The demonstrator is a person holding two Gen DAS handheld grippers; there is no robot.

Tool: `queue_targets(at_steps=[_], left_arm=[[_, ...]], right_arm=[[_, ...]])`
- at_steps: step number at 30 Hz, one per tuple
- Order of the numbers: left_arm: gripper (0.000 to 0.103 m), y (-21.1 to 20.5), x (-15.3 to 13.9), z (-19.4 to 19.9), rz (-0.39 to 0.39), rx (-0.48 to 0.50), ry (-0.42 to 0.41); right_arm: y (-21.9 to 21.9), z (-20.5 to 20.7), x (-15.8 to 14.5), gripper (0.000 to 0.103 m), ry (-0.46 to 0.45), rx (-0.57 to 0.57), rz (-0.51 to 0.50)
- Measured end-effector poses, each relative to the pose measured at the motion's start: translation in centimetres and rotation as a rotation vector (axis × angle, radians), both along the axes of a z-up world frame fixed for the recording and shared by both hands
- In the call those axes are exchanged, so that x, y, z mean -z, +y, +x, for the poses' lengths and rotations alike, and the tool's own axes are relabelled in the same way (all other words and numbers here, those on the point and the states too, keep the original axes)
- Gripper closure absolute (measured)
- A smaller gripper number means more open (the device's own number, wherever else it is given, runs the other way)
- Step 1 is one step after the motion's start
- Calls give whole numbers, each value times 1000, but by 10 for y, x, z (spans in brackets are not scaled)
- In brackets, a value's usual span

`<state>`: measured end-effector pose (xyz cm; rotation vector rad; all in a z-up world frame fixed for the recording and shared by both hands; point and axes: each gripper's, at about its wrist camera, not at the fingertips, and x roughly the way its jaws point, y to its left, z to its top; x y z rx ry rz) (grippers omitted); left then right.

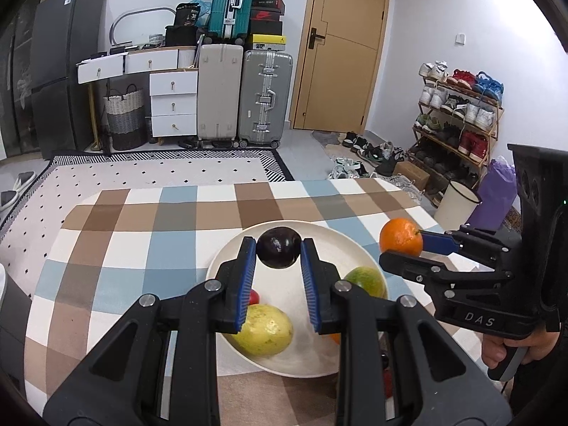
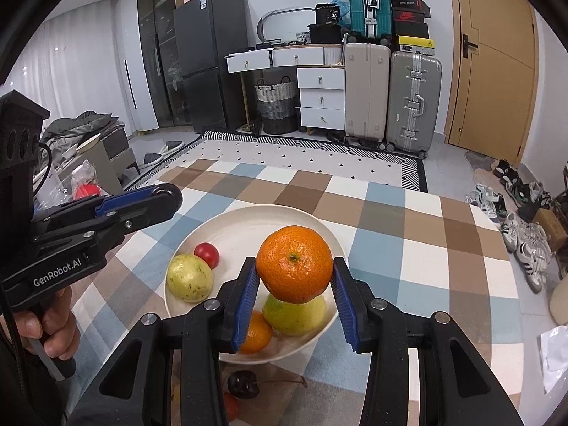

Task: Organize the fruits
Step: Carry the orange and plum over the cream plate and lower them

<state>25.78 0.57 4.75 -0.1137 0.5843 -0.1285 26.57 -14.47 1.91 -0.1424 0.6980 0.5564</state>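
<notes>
My left gripper (image 1: 278,254) is shut on a dark purple fruit (image 1: 279,247) and holds it above the white plate (image 1: 319,355). My right gripper (image 2: 294,269) is shut on an orange tangerine (image 2: 294,263), held over the plate (image 2: 234,220); it also shows in the left wrist view (image 1: 401,242). In the plate lie a yellow-green fruit (image 2: 190,277), a small red fruit (image 2: 207,254), a green-yellow fruit (image 2: 294,314) and another orange one (image 2: 256,332).
The plate stands on a checked tablecloth (image 2: 408,248). A dark fruit (image 2: 242,383) and a red one (image 2: 230,406) lie on the cloth in front of the plate. Suitcases, drawers and a shoe rack (image 1: 458,117) stand beyond the table.
</notes>
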Motion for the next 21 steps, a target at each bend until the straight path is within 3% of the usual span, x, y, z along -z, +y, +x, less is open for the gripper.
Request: queue_targets(at_steps=[21], left_arm=[[80,-24,41,40,95,43,48]], right_arm=[[3,38,21,61,58,-52,-5]])
